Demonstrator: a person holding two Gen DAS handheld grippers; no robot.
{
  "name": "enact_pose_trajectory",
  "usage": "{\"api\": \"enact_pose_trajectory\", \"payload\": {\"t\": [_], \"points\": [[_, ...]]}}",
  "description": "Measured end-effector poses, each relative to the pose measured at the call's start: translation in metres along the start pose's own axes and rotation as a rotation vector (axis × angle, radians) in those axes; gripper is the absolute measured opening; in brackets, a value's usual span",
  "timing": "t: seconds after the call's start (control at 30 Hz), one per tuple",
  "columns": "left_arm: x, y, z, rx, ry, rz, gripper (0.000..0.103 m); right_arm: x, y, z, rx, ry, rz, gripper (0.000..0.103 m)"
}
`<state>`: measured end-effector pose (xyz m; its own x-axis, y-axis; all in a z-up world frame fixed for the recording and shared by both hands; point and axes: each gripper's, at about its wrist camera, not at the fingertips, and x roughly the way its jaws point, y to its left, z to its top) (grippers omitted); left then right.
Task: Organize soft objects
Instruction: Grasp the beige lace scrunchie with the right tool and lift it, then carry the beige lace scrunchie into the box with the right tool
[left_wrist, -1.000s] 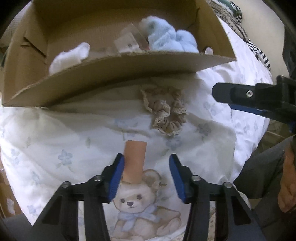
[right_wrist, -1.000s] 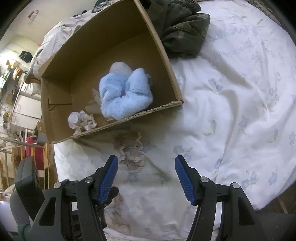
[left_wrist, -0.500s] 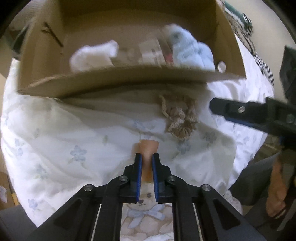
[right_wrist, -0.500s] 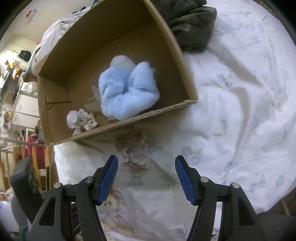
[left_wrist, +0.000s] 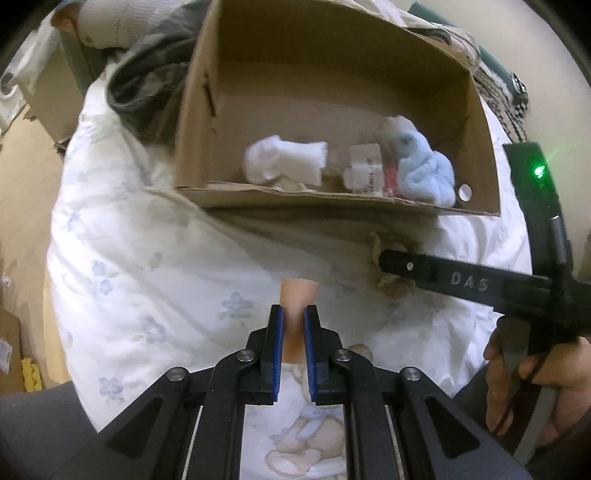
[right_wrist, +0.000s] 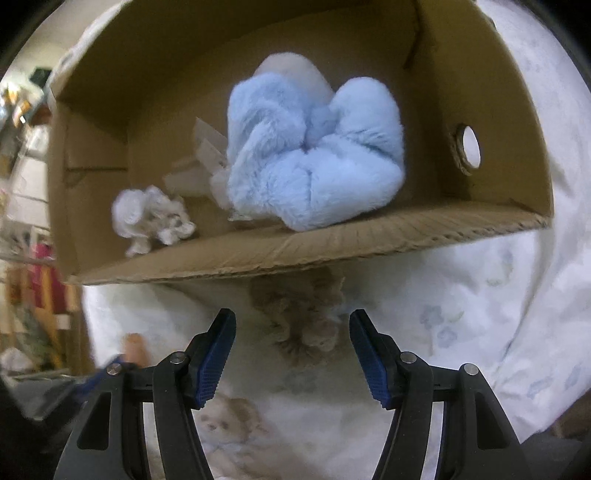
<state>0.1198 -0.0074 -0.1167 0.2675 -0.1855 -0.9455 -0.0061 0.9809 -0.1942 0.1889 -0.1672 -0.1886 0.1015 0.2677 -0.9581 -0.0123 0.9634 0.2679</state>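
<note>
My right gripper (right_wrist: 291, 350) held wide with nothing between its blue pads, beige lace scrunchie (right_wrist: 301, 314) on the floral bedsheet (right_wrist: 480, 295) just ahead, touching the cardboard box (right_wrist: 295, 254), fluffy blue scrunchie (right_wrist: 314, 155) and small white scrunchie (right_wrist: 151, 218) inside it.

This is a bedroom in a home. The work surface is a bed, spread with a white quilt (left_wrist: 155, 280) printed with pale blue flowers and a teddy bear (left_wrist: 310, 439). Rumpled dark clothing (left_wrist: 147, 88) lies at the quilt's far edge beside a cardboard box (left_wrist: 332, 66), and cluttered household storage (right_wrist: 26, 206) shows past the bed's left edge.
</note>
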Motion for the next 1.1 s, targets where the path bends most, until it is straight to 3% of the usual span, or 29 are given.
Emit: {"api": "enact_pose_trajectory", "payload": {"t": [0.2,0.23,0.27,0.43,0.8,1.1], "points": [[-0.011,0.018,0.000,-0.029,-0.012,0.008,0.010,0.012,0.012,-0.001,-0.060,0.017,-0.034,0.067],[-0.011,0.018,0.001,-0.032,-0.014,0.011,0.010,0.015,0.019,-0.003,-0.071,0.011,-0.048,0.057],[-0.011,0.017,0.001,-0.031,-0.016,0.012,0.010,0.015,0.021,-0.004,-0.086,0.010,-0.058,0.040],[-0.010,0.010,-0.001,-0.015,-0.025,0.027,0.010,0.007,0.019,-0.009,-0.106,-0.001,-0.032,0.017],[-0.016,0.007,-0.002,-0.029,-0.064,0.046,0.010,-0.022,0.023,-0.028,-0.165,-0.057,0.052,0.012],[-0.029,0.008,-0.008,-0.042,-0.105,0.065,0.010,-0.050,0.001,-0.047,-0.174,-0.092,0.102,0.012]]}}
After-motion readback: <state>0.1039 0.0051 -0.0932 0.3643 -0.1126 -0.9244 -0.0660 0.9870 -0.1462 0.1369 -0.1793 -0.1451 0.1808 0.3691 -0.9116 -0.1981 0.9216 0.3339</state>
